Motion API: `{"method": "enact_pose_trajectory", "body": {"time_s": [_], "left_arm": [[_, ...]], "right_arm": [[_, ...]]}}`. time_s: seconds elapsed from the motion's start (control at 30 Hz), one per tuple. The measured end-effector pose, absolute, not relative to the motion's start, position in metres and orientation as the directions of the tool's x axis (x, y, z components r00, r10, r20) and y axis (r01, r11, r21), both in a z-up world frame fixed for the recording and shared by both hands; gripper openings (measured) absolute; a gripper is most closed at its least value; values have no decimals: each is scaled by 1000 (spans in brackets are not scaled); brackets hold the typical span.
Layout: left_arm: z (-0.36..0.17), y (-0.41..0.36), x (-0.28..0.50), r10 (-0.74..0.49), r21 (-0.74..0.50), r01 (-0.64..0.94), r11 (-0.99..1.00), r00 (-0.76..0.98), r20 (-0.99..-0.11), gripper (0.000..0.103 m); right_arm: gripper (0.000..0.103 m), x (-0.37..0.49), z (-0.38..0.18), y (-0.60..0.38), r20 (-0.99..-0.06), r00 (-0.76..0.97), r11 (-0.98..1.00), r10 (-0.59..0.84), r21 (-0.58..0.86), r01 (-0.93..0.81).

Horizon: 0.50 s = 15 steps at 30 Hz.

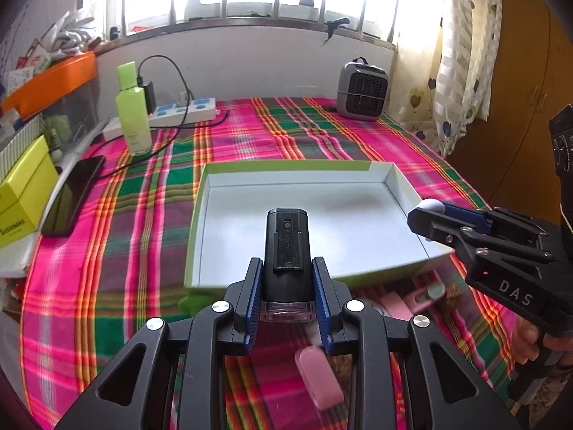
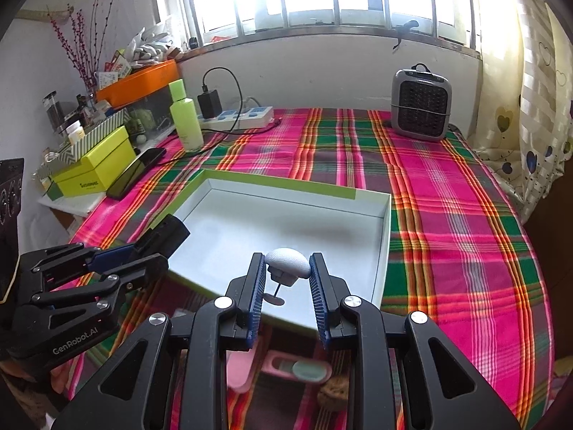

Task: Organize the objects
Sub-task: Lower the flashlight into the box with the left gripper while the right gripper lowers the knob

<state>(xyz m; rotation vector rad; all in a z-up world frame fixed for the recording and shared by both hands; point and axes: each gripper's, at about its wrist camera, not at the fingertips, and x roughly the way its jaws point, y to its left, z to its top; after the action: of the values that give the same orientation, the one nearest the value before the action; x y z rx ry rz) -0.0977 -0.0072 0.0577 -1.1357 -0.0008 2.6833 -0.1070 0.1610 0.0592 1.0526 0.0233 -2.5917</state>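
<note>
the left gripper [image 1: 286, 279] clamps a black gadget [image 1: 286, 240] and the right gripper [image 2: 286, 279] clamps a white knob [image 2: 288, 259], both above the open box [image 1: 200, 193].

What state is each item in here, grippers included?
left gripper: shut on the black device, held over the box.
right gripper: shut on the white mushroom-shaped object, held over the box.
open box: lidless, nothing inside.
green bottle: upright, capped.
black charger: plugged into the power strip.
pink items: lying on the plaid cloth outside the box.
</note>
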Motion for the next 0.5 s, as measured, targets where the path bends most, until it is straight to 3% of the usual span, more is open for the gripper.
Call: {"method": "enact_pose_trajectory", "body": {"time_s": [0.5], "left_arm": [[41, 4, -169, 199, -81, -212, -974, -630, -751, 25]], "right_arm": [[26, -180, 38, 156, -749, -620, -954, -233, 50, 297]]}}
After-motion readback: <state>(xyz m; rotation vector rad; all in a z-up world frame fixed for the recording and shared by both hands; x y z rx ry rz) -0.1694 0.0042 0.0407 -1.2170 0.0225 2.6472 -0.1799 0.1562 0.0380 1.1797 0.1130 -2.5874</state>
